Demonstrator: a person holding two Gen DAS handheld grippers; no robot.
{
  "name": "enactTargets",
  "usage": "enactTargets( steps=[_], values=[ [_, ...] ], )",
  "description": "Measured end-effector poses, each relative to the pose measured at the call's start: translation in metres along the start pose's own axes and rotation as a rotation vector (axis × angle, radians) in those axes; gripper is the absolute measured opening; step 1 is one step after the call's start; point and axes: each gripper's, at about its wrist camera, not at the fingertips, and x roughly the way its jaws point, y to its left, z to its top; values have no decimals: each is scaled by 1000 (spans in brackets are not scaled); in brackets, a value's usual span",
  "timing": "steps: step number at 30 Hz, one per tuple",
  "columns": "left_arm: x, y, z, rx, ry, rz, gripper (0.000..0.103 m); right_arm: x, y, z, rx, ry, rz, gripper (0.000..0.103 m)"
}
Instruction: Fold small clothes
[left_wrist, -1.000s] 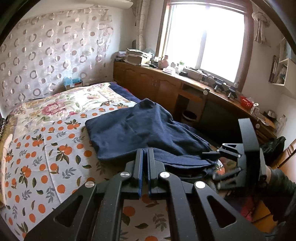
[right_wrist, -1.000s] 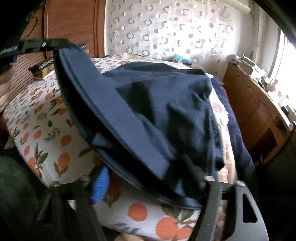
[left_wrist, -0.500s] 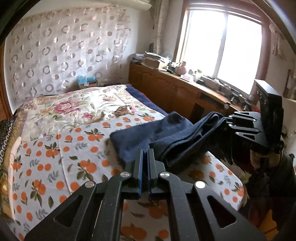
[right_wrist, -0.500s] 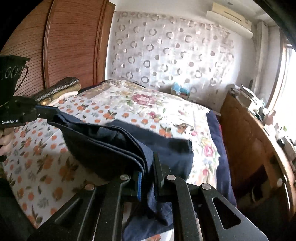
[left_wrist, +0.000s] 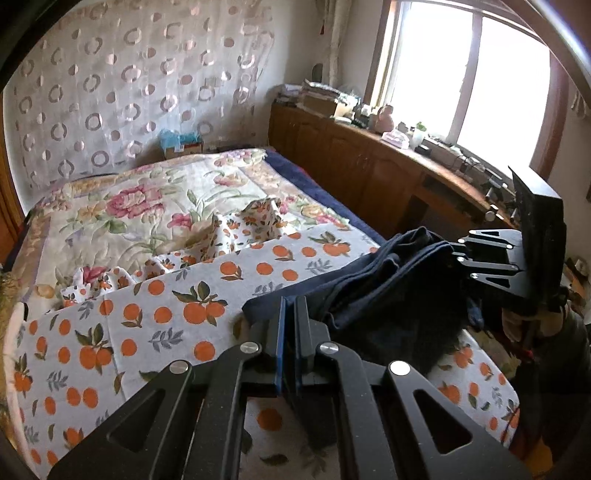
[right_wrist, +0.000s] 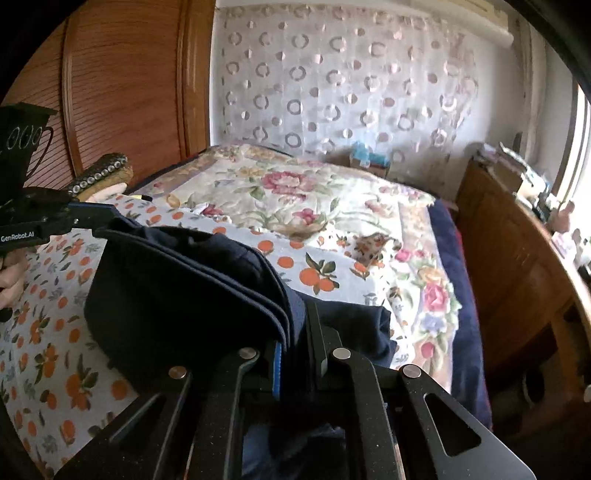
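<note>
Nearest the lenses, the fingers of the left gripper (left_wrist: 290, 314) are seen pressed together on one end of a dark navy-blue knitted garment (left_wrist: 384, 291), and the fingers of the right gripper (right_wrist: 301, 332), whose jaws have just been closing, are seen pinching its opposite end, where several stacked layers of hem (right_wrist: 236, 273) are gathered between the pads. The garment is held stretched between the two grippers above the near edge of the bed (left_wrist: 110, 332), over the white bedsheet printed with oranges and leaves (left_wrist: 155, 317), its lower part sagging toward the sheet; whether that part touches the sheet cannot be told. Its long axis is judged to run from gripper to gripper, roughly along the near edge of the bed, with the layered hem edge uppermost and the loose bulk hanging below. The task is judged to be partly done: the fabric is already doubled into several layers, but it has not been laid flat, smoothed or given a final fold. Farther back, the pale floral quilt (right_wrist: 295, 192) is spread toward the far edge of the bed, with a wooden cabinet (left_wrist: 369, 166) along the right edge.
</note>
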Motion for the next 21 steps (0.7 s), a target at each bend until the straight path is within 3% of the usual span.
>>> enactTargets(
  steps=[7, 9, 11, 12, 21],
  values=[
    [23, 9, 3, -7, 48, 30, 5, 22, -10, 10, 27, 48, 34, 10],
    [22, 10, 3, -11, 53, 26, 12, 27, -10, 14, 25, 59, 29, 13],
    [21, 11, 4, -11, 49, 17, 38, 29, -12, 16, 28, 67, 24, 17],
    [20, 10, 3, -9, 47, 4, 41, 29, -13, 17, 30, 70, 22, 20],
    [44, -8, -16, 74, 123, 0, 45, 28, -18, 32, 33, 80, 6, 41]
  ],
)
